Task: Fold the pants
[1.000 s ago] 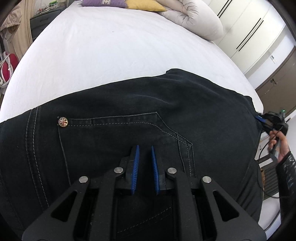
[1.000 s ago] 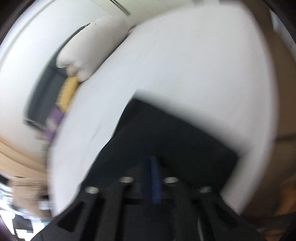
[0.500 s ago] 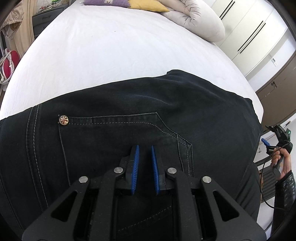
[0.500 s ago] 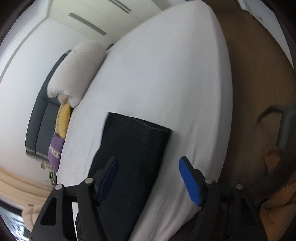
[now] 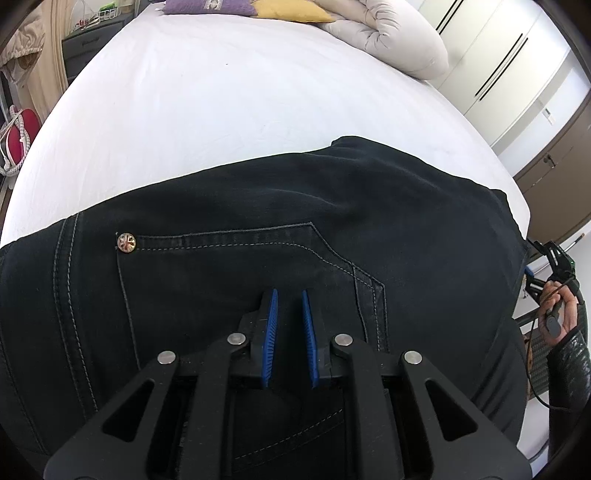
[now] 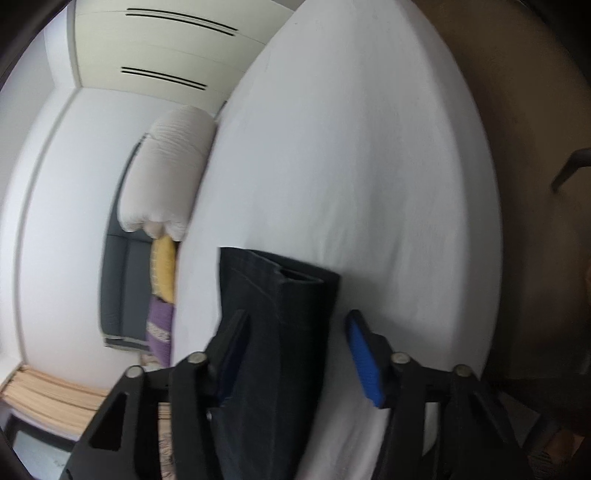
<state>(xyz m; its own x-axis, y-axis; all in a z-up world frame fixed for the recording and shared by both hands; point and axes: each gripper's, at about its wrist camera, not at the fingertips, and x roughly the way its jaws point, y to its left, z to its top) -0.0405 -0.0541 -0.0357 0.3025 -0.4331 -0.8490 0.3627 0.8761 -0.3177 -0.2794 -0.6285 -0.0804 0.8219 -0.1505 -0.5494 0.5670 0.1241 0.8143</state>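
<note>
Lying beneath left hand-held gripper (image 5: 289,295): black pants (image 5: 332,206).

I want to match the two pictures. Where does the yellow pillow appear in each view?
Left wrist view: the yellow pillow lies at the top edge, centre, between the purple pillow and the rolled white duvet.
Right wrist view: the yellow pillow stands left of centre, below the duvet.
Shared landmark: the black pants on the white bed.

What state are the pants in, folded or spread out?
Folded. The pants lie as a compact stacked rectangle on the bed, layered edges showing at the far end. The right tool hangs open above them.
</note>
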